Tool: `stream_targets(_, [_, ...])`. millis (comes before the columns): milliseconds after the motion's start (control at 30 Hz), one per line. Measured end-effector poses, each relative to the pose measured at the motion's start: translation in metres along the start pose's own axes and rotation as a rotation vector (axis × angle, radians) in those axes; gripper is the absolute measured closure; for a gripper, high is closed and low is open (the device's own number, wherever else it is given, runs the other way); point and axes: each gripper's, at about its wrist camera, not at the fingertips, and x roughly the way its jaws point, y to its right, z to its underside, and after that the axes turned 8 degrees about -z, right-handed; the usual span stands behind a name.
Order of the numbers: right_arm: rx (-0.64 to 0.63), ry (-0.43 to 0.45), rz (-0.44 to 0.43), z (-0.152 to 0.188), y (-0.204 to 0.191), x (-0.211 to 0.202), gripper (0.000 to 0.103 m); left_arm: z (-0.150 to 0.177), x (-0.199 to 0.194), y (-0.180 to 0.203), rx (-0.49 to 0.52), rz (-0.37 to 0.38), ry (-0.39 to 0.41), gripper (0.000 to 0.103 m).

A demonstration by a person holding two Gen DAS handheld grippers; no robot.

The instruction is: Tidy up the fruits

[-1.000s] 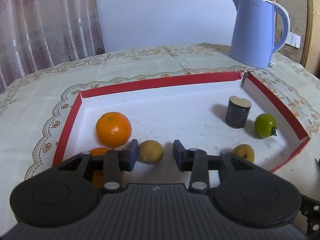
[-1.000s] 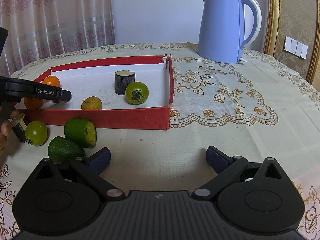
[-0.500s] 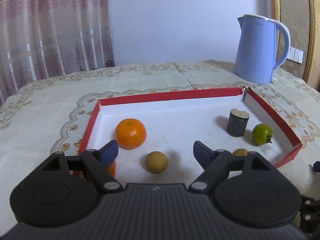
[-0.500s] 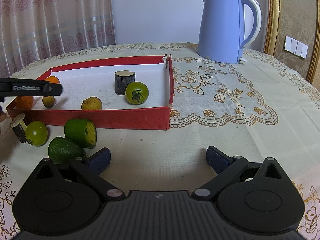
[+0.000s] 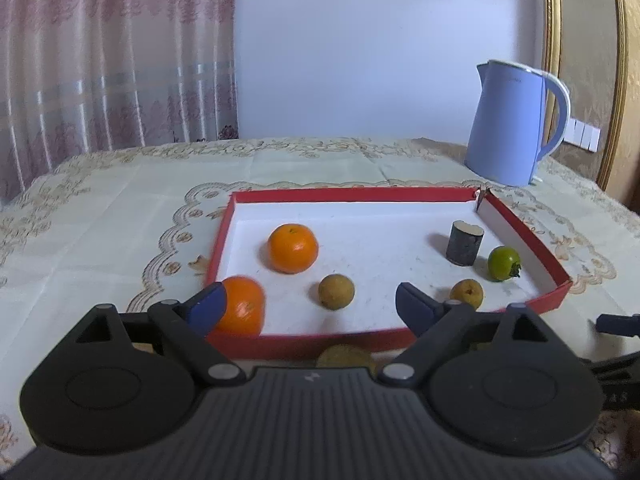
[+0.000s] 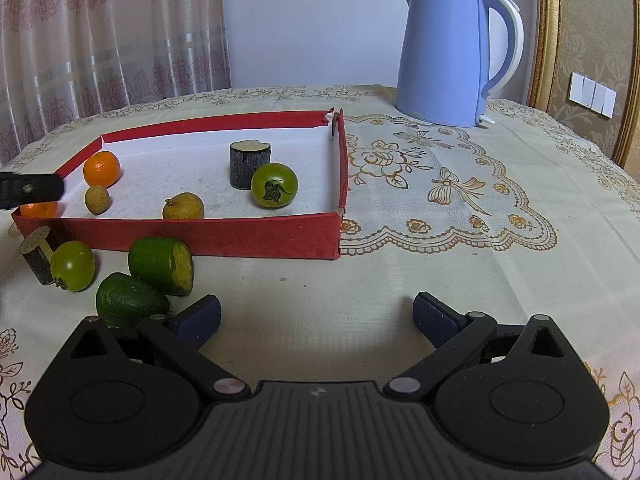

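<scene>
A red tray point(image 5: 520, 224) point(image 6: 224, 236) holds two oranges point(image 5: 293, 248) point(image 5: 242, 305), a brown round fruit point(image 5: 336, 291) point(image 6: 97, 199), a yellow-brown fruit point(image 5: 466, 293) point(image 6: 183, 206), a green tomato point(image 5: 503, 263) point(image 6: 274, 185) and a dark cylinder piece point(image 5: 464, 242) point(image 6: 249, 164). My left gripper point(image 5: 310, 306) is open and empty, above the tray's near edge. My right gripper point(image 6: 316, 314) is open and empty over the tablecloth. In front of the tray lie a green tomato point(image 6: 73, 265), a cut green fruit point(image 6: 162, 260), a whole green fruit point(image 6: 130, 300) and a dark piece point(image 6: 38, 254).
A blue kettle point(image 5: 516, 124) point(image 6: 452, 52) stands at the back right of the table. The embroidered tablecloth point(image 6: 440, 184) covers the table. A curtain point(image 5: 112, 60) hangs behind on the left. The left gripper's finger point(image 6: 32, 190) shows at the left edge of the right wrist view.
My left gripper opened, released the brown round fruit in the tray, and drew back and up. The right gripper has not moved.
</scene>
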Motion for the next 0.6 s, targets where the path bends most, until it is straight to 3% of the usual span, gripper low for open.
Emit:
stream_targets(267, [0.0, 0.0, 0.0, 0.0, 0.0, 0.0, 0.0, 0.022, -0.025, -0.035, -0.054, -0.033, -0.015, 0.007])
stream_targets(600, [0.0, 0.0, 0.0, 0.0, 0.0, 0.0, 0.0, 0.051, -0.015, -0.048, -0.049, -0.09, -0.11, 0.006])
